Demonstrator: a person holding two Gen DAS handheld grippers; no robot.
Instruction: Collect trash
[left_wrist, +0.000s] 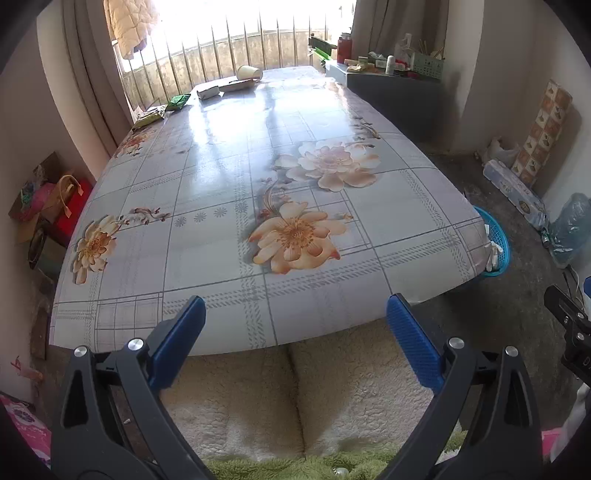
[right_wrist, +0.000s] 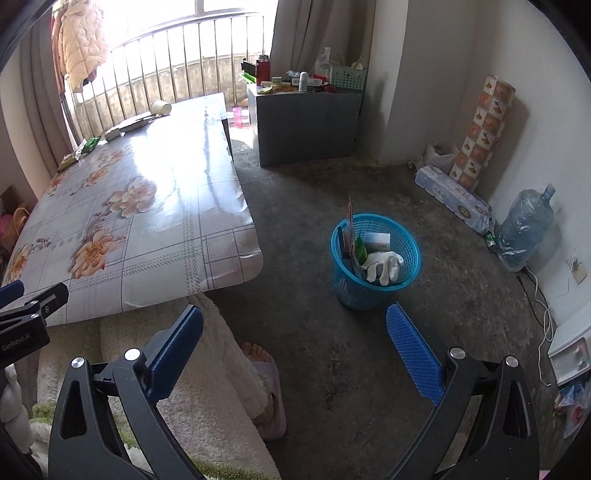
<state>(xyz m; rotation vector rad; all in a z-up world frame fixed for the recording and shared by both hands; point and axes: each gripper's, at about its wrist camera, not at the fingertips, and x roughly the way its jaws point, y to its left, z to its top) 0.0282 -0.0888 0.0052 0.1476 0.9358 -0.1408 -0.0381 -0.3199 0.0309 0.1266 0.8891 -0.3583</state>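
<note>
Left gripper (left_wrist: 295, 317) wide, empty, over near table (left_wrist: 221, 177) edge. Right gripper (right_wrist: 295, 325) wide, empty, above concrete floor (right_wrist: 369, 350). Blue basket (right_wrist: 373, 288) right of table, white glove (right_wrist: 382, 266) inside. Paper cup (left_wrist: 249, 72), wrappers (left_wrist: 162, 109) at table's far-left edge.

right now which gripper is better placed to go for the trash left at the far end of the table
Left, probably. The left gripper is open and points straight down the table toward the paper cup and wrappers. The right gripper, also open and empty, faces the floor by the blue basket.
</note>
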